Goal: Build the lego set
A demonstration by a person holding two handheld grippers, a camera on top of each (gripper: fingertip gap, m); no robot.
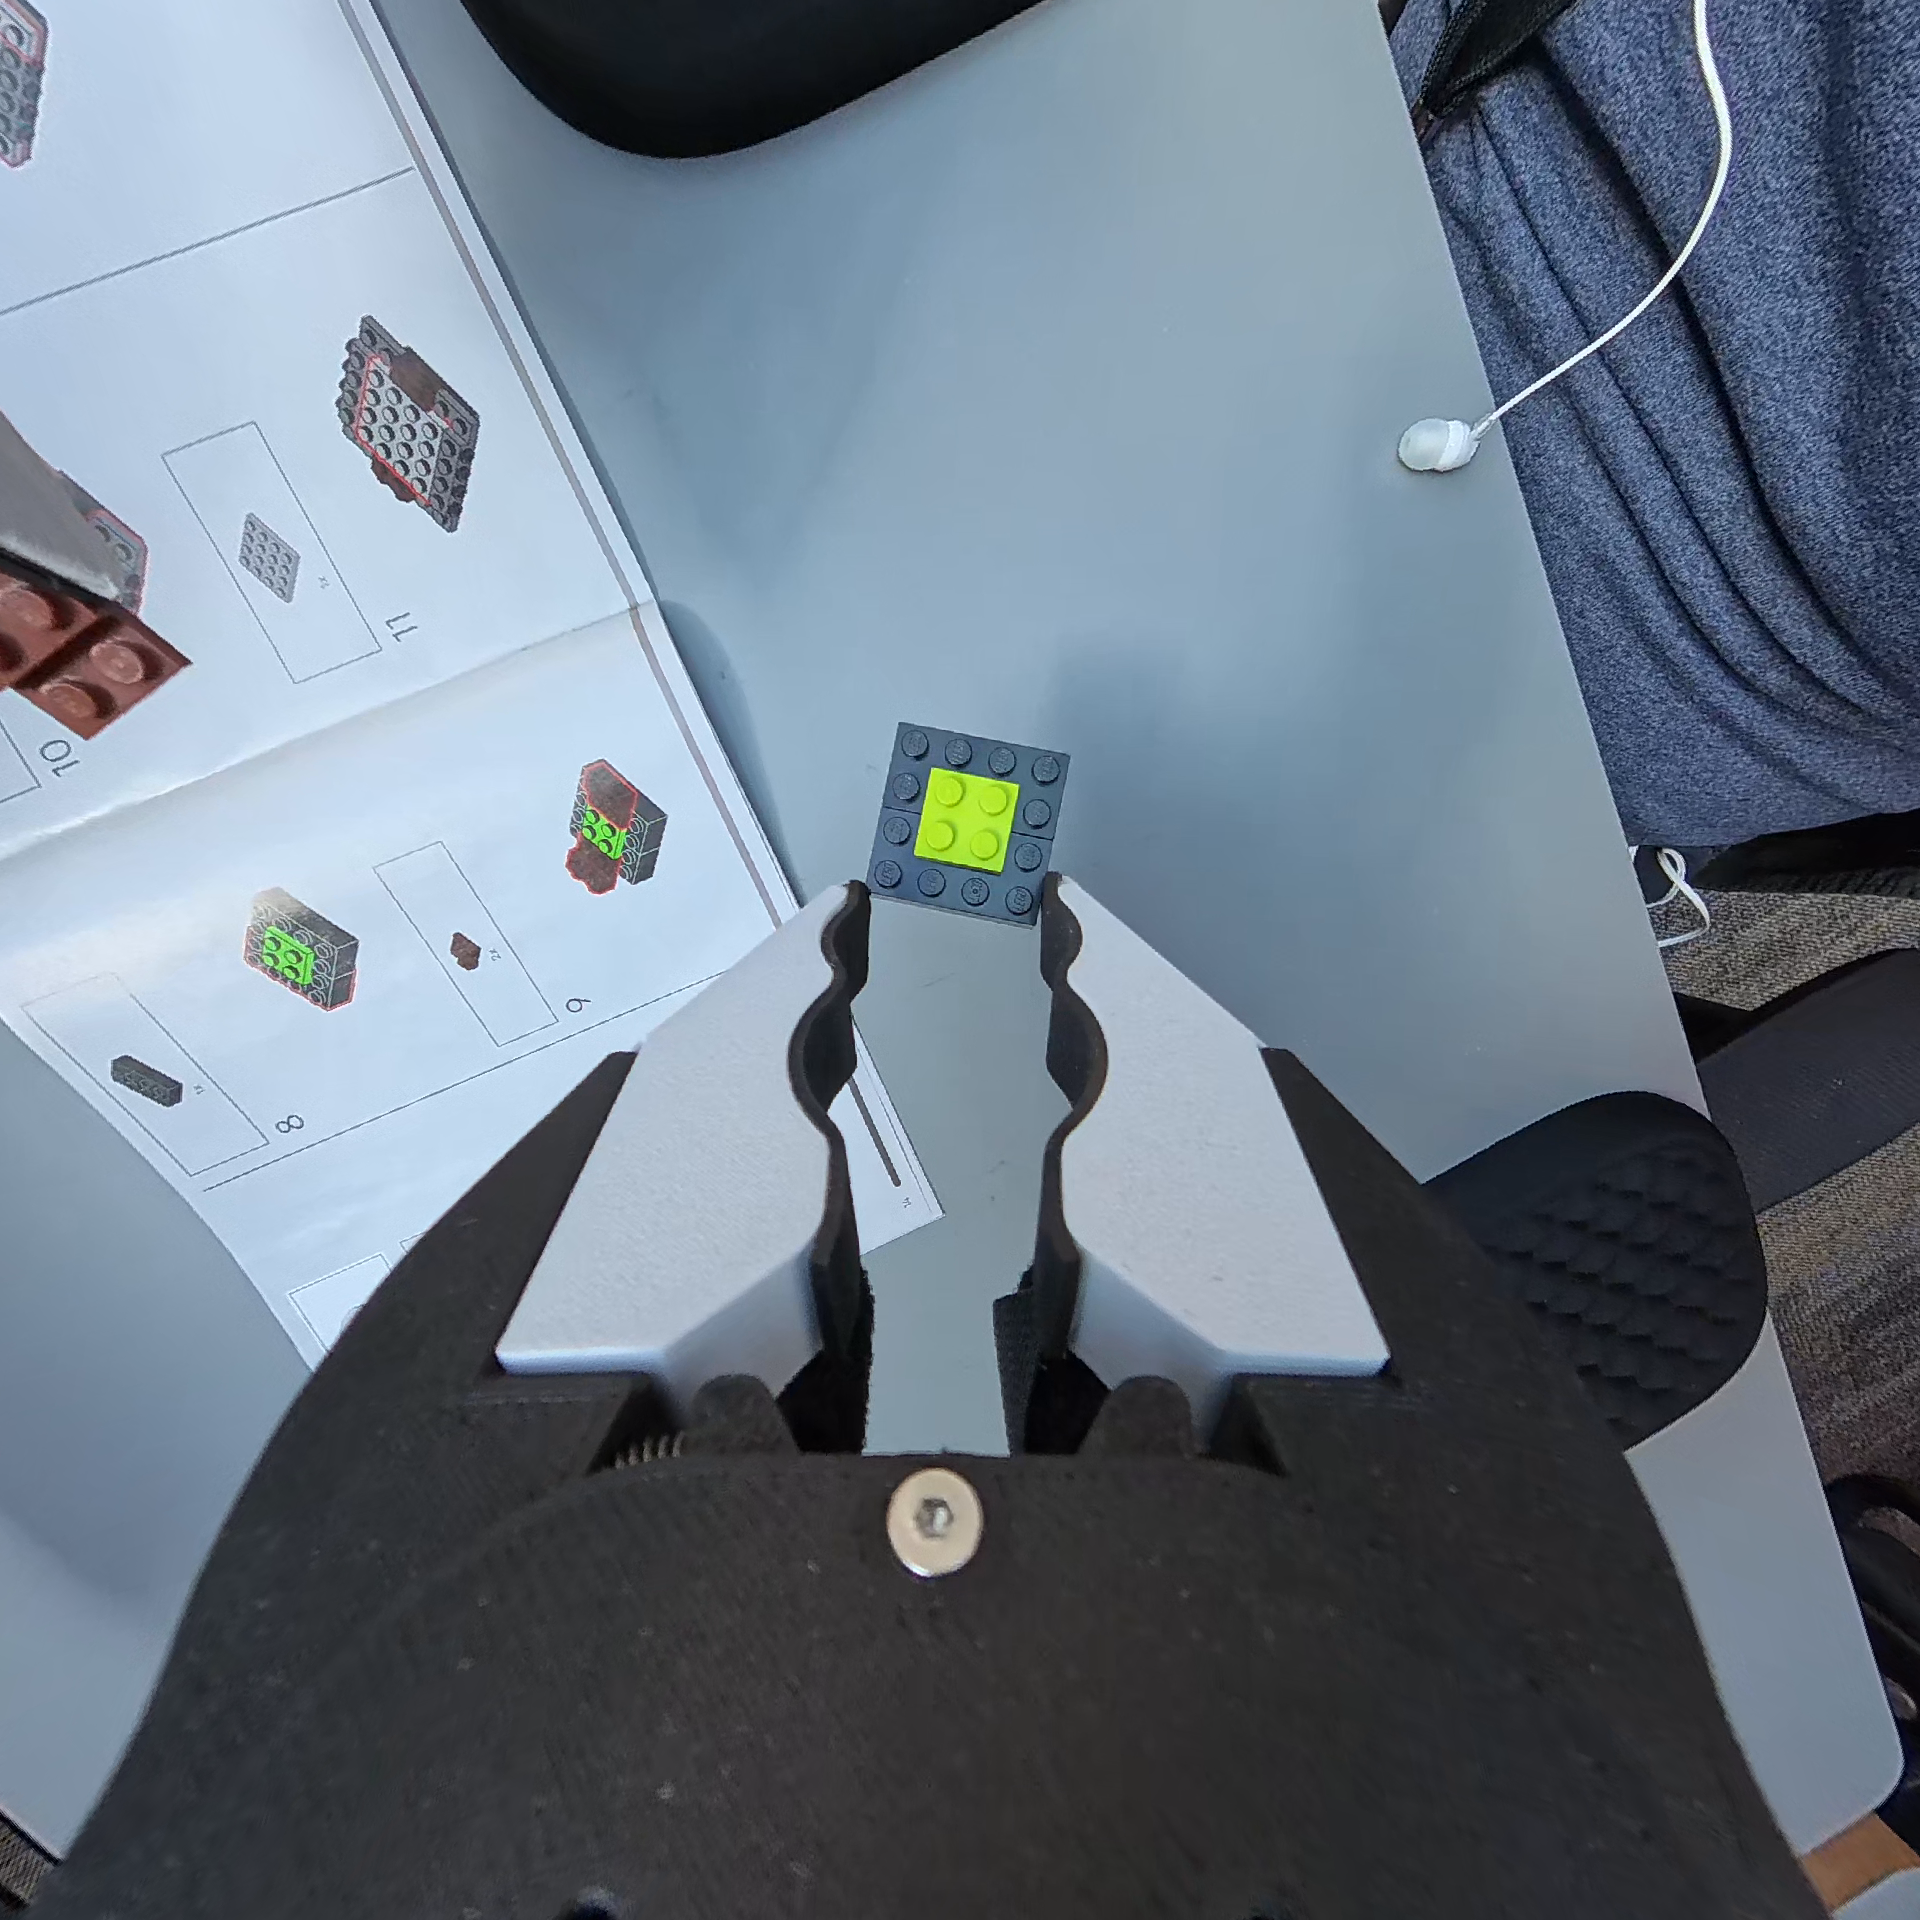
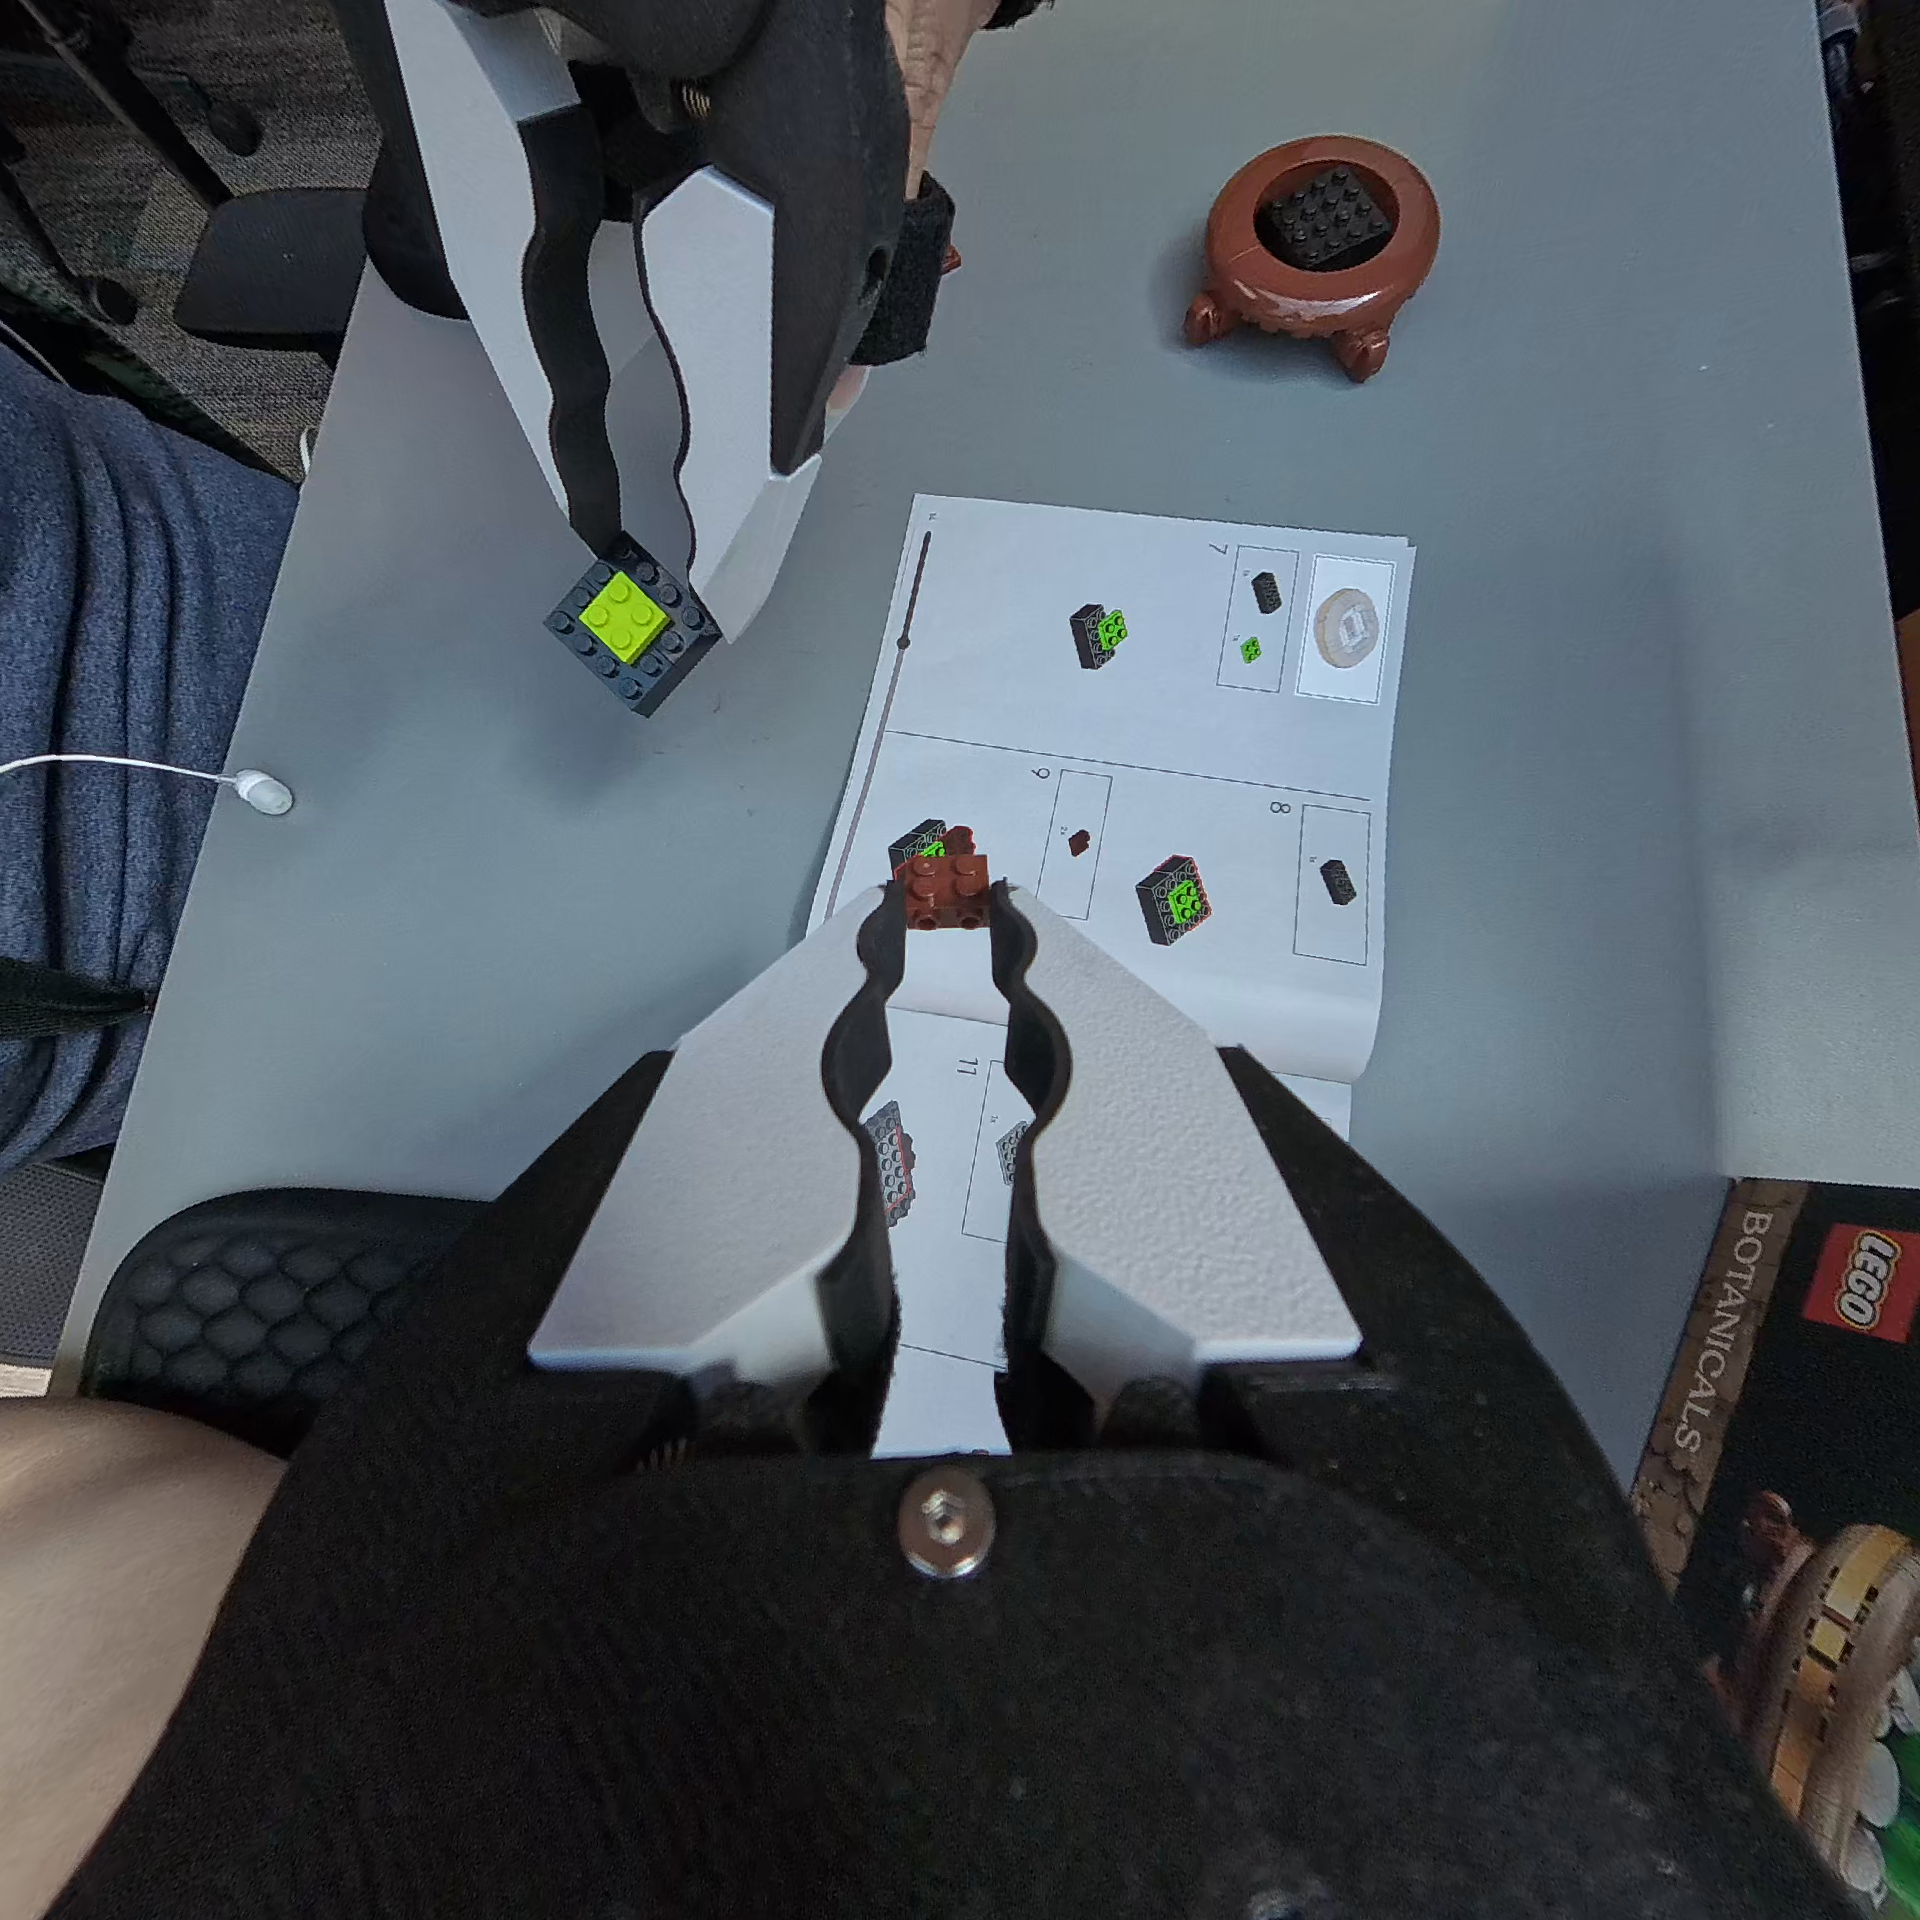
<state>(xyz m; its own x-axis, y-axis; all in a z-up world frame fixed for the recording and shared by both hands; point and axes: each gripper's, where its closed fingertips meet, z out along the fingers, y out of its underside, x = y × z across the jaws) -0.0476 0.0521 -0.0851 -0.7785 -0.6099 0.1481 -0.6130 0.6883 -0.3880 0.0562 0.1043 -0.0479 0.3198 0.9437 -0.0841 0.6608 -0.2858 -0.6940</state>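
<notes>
My left gripper (image 1: 954, 894) is shut on a dark square brick block (image 1: 966, 821) with a lime-green 2x2 plate (image 1: 968, 819) set in its top face. It holds the block by the near edge, above the grey table (image 1: 1143, 468). The right wrist view shows this gripper (image 2: 665, 571) coming in from the upper left, with the block (image 2: 631, 634) tilted at its tips. My right gripper (image 2: 943, 902) is shut on a small reddish-brown brick (image 2: 945, 891) over the open instruction booklet (image 2: 1143, 727). That brick also shows at the left edge of the left wrist view (image 1: 94, 665).
A brown round pot piece (image 2: 1320, 244) with a black plate inside stands at the far right of the table. The set's box (image 2: 1818, 1507) lies at the near right. A white earbud (image 1: 1439, 445) on a cable lies by the table edge. A black chair armrest (image 1: 1621, 1247) and a person's blue clothing (image 1: 1714, 416) are beside the table.
</notes>
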